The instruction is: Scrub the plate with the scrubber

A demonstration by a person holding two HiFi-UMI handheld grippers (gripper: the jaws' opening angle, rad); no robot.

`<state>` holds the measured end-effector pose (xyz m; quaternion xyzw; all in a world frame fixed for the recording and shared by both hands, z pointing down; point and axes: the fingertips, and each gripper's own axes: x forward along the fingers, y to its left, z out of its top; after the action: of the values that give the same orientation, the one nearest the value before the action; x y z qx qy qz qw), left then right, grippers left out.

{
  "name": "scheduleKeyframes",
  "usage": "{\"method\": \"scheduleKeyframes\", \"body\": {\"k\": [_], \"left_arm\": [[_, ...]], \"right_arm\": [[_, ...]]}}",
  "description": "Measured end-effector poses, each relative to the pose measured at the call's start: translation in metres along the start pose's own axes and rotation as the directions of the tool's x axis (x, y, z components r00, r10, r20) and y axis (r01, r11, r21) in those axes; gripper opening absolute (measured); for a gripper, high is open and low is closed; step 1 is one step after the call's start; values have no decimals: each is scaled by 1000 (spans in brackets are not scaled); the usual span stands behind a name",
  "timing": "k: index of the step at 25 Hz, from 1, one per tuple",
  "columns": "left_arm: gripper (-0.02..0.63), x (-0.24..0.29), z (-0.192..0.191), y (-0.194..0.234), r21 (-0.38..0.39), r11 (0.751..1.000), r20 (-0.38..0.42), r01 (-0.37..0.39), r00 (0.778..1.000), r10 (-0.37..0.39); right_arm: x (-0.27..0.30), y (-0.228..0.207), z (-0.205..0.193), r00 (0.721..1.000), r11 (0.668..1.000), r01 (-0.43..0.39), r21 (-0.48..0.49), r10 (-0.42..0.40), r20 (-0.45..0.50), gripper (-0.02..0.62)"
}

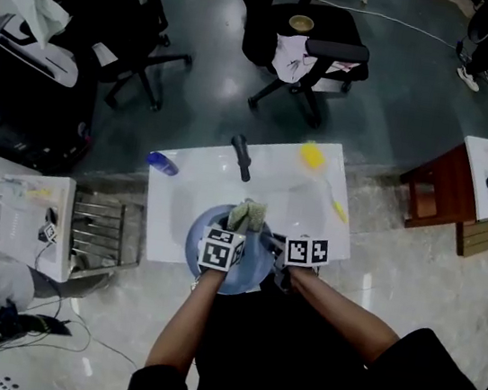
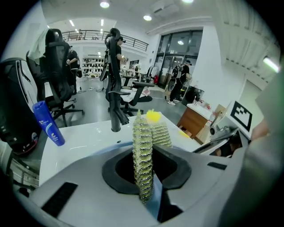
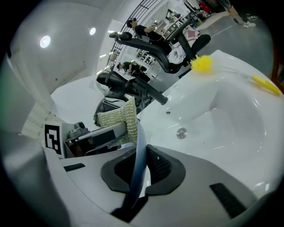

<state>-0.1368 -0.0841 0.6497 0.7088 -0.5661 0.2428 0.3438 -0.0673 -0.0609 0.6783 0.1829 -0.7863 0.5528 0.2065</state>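
We are scrubbing: the left gripper (image 2: 146,170) clamps the scrubber (image 2: 142,137) against the plate (image 3: 140,150), whose rim sits pinched between the right gripper's (image 3: 142,174) narrow jaws. Next we need firm strokes across it.

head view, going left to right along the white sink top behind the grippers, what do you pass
blue bottle → black faucet → fuzzy yellow item → small yellow piece

Black short-sleeved top and black trousers, bottom middle of the head view. Left gripper (image 2: 146,175) and right gripper (image 3: 140,170): smooth grey shells, black fingers, white cubes with black squares.
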Motion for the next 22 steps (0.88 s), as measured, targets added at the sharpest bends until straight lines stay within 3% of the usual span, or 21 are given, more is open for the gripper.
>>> {"method": "scheduleKeyframes", "body": {"k": [14,22], "left_arm": [[60,-6,2,-6,42,997,-6,-57,998,57],[60,-18,-2,4,72,987,-1,-143,990,143]], "right_arm": [[-19,3,-3,999,1000,-11,-5,11,39,21],[-29,6,-10,999,1000,-26,-2,26,47,23]]}}
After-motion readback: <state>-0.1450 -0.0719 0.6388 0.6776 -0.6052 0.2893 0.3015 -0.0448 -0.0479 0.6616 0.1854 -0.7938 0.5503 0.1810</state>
